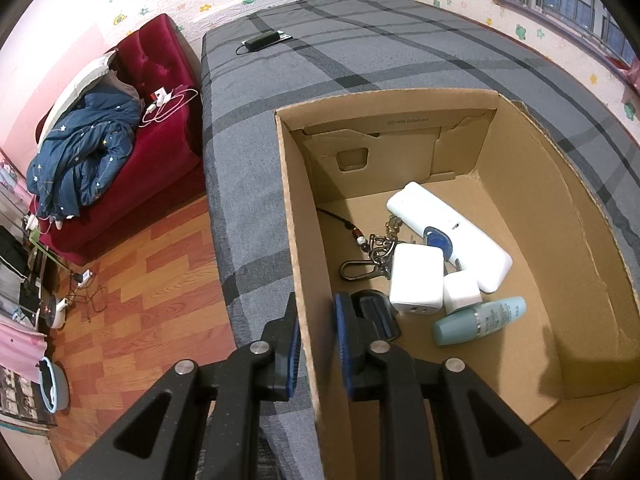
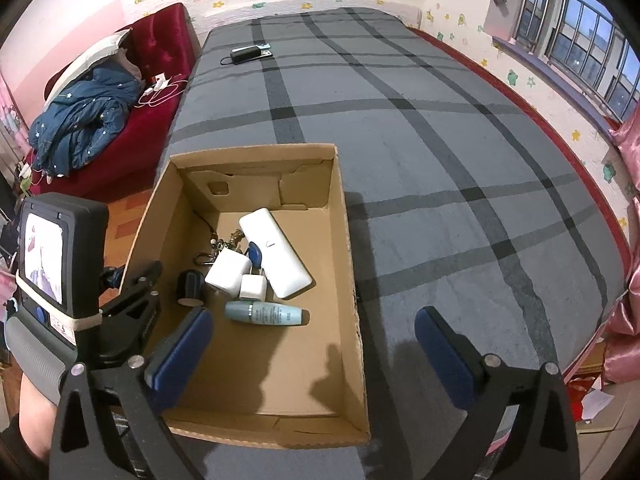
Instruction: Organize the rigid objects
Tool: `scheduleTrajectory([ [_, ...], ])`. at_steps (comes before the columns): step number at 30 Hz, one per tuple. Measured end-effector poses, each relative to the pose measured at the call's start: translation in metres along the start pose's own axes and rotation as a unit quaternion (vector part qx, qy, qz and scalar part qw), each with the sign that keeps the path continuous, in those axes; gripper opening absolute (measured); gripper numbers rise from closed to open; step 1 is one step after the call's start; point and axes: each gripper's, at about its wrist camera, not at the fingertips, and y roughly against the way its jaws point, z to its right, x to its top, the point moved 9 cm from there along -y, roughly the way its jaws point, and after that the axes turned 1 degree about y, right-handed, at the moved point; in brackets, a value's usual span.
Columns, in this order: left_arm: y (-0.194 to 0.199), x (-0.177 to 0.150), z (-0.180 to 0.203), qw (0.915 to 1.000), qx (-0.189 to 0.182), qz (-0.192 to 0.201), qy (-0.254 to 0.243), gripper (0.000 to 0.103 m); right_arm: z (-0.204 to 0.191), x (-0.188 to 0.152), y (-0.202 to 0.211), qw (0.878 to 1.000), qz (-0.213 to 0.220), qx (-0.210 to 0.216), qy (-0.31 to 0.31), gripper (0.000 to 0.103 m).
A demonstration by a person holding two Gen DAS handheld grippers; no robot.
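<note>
An open cardboard box (image 1: 304,264) (image 2: 352,264) sits on the grey plaid bed. Inside lie a long white device (image 1: 448,232) (image 2: 276,252), two white chargers (image 1: 416,276) (image 2: 228,272), a teal bottle (image 1: 480,320) (image 2: 264,312), a key ring (image 1: 376,256) and a black cylinder (image 1: 376,312) (image 2: 190,286). My left gripper (image 1: 316,344) is shut on the box's left wall, one finger inside and one outside; it shows in the right wrist view (image 2: 132,276). My right gripper (image 2: 314,344) is open and empty above the box's near right corner.
A black adapter with a phone (image 1: 262,40) (image 2: 250,53) lies at the bed's far end. A red sofa (image 1: 160,80) (image 2: 160,60) with a blue quilt and white cables stands left. Wooden floor (image 1: 140,280) lies left of the bed; a window wall is to the right.
</note>
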Motion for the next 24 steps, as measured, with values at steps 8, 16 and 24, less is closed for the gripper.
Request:
scheduleTrajectory([
  [8,0.02,0.003,0.002,0.9999,0.016,0.005,-0.002,0.094,0.003,-0.003,0.005,1.0,0.004,-0.006,-0.001,0.103],
  [16,0.057,-0.006,0.014,1.0,-0.002,0.007,-0.003,0.103,0.011,-0.008,0.026,1.0,0.026,-0.004,-0.003,0.103],
  [24,0.091,-0.032,0.024,0.9998,-0.019,-0.001,-0.012,0.103,0.012,-0.02,0.051,0.999,0.041,0.009,0.009,0.103],
])
